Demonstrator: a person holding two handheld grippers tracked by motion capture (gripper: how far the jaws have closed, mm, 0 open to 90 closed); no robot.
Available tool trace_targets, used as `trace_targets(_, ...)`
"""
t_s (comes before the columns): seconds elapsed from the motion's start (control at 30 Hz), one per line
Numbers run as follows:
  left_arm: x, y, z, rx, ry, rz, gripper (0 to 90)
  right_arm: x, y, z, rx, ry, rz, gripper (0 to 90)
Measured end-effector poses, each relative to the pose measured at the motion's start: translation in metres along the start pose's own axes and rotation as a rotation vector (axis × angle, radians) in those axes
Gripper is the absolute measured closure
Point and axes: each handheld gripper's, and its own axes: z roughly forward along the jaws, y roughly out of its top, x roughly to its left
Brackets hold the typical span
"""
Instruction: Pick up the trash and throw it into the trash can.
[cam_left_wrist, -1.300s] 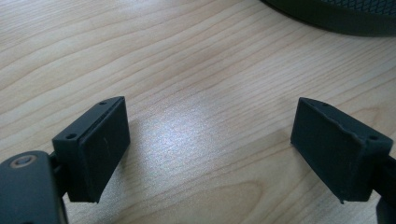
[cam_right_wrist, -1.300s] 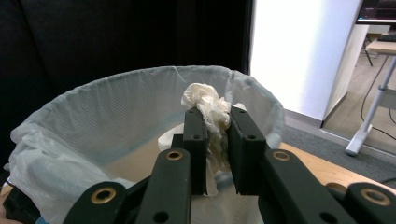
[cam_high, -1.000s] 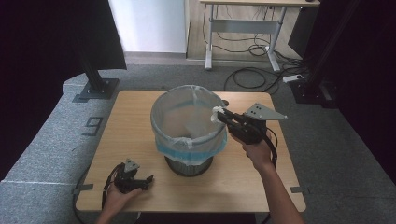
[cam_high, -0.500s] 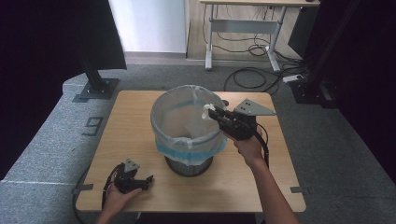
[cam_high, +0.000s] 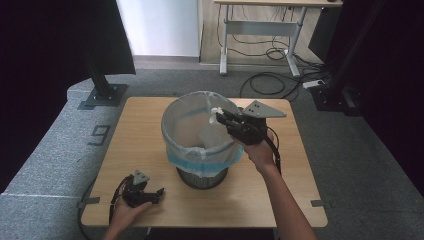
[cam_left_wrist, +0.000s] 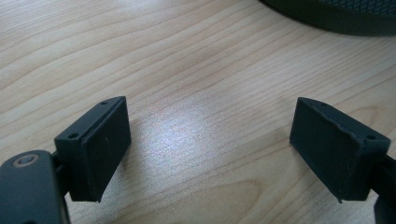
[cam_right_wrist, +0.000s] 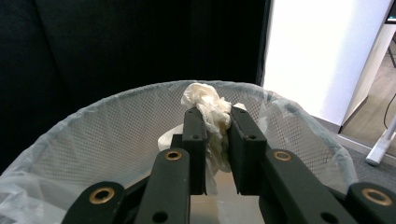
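Note:
A black mesh waste bin (cam_high: 202, 172) lined with a thin white bag (cam_high: 187, 127) stands in the middle of the wooden table (cam_high: 135, 130). My right gripper (cam_high: 220, 117) is held over the bin's right rim, shut on a crumpled white tissue (cam_high: 216, 113). In the right gripper view the tissue (cam_right_wrist: 210, 112) bulges from between the two jaws, above the bag-lined rim (cam_right_wrist: 93, 135). My left gripper (cam_high: 150, 195) rests on the table near its front left corner, open, with only bare wood (cam_left_wrist: 210, 121) between its pads (cam_left_wrist: 100, 140).
The bin's dark base (cam_left_wrist: 336, 16) shows at the top of the left gripper view. Beyond the table are grey carpet, a black stand foot (cam_high: 102, 95), a desk frame with cables (cam_high: 260, 50) and a black post base (cam_high: 332, 95).
My right gripper has carried the tissue leftward, from beside the bin's right rim to over the rim. The left gripper has stayed put.

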Motion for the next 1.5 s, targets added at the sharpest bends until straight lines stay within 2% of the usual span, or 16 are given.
trace_targets(0.37, 0.000, 0.000, 0.000, 0.000, -0.001, 0.001, 12.4, 0.000, 0.000, 0.018, 0.034, 0.004, 0.002, 77.1)
trace_targets(0.4, 0.000, 0.000, 0.000, 0.000, 0.000, 0.001, 12.4, 0.000, 0.000, 0.019, 0.042, -0.006, -0.003, 77.1)
trace_targets(0.5, 0.000, 0.000, 0.000, 0.000, -0.001, 0.001, 12.4, -0.002, 0.000, 0.020, 0.044, -0.005, 0.014, 76.2)
trace_targets(0.57, 0.000, 0.000, 0.000, 0.000, -0.001, 0.001, 12.4, -0.001, 0.000, 0.019, 0.047, 0.003, 0.008, 69.5)
trace_targets(0.63, 0.000, 0.000, 0.000, 0.000, -0.001, 0.002, 12.4, 0.000, 0.000, 0.019, 0.054, 0.032, 0.000, 54.0)
trace_targets(0.67, 0.000, 0.000, 0.000, 0.000, -0.001, 0.002, 12.4, 0.002, -0.001, 0.019, 0.054, 0.017, -0.008, 49.6)
trace_targets(0.77, 0.000, 0.000, 0.000, 0.000, -0.002, 0.002, 12.4, 0.004, -0.001, 0.015, 0.054, 0.022, -0.006, 41.5)
trace_targets(0.87, 0.000, 0.000, 0.000, 0.000, -0.002, 0.002, 12.4, 0.004, -0.001, 0.009, 0.060, 0.017, -0.010, 35.8)
trace_targets(0.97, 0.000, 0.000, 0.000, 0.000, -0.001, 0.001, 12.5, 0.003, -0.004, 0.000, 0.055, 0.012, -0.005, 33.7)
trace_targets(1.5, -0.001, 0.000, 0.000, -0.001, -0.001, -0.001, 12.5, -0.017, -0.033, -0.067, 0.024, -0.060, 0.029, 33.8)
